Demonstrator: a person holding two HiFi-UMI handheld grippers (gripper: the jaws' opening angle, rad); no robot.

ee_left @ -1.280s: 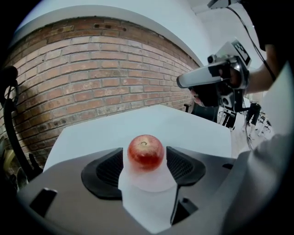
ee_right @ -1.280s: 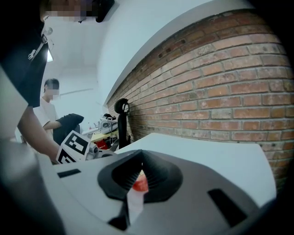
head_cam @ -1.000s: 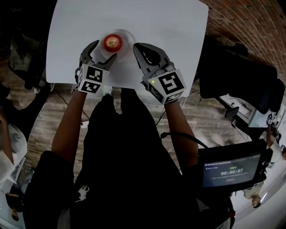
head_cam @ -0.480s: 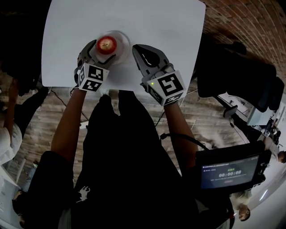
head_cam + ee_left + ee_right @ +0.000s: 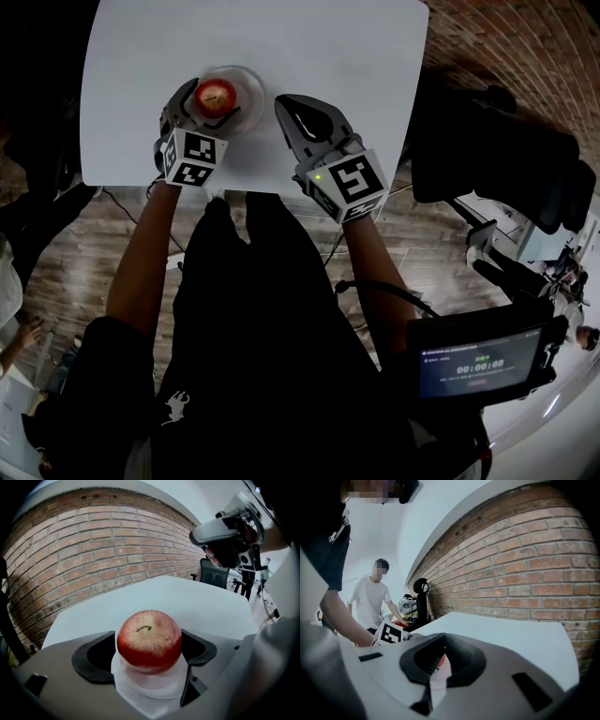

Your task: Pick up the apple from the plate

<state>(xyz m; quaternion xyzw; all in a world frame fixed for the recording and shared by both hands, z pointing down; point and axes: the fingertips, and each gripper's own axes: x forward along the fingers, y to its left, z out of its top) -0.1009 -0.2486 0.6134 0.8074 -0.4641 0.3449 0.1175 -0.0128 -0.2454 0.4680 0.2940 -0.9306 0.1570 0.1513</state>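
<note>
Red apple, stem up, sits in the middle of a small pale plate on a white table. Seen from the head view, the plate lies near the table's front edge, at about 8 o'clock from the table's centre.

Reaching in from 6 o'clock of the apple, the left gripper is released, with its jaws spread wide. The apple stands between them, one dark pad just beside it at 9 o'clock and the other at 3 o'clock. No view shows either pad clearly pressing on the fruit.

At about 4 o'clock from the plate, the right gripper has its jaws drawn together on nothing and lies apart from the plate.

Risks, as I judge them: the round, smooth fruit could squirt out or roll if the pads close off-centre or too low. The low jaws could catch the plate's rim and drag the light plate toward the nearby table edge.
</note>
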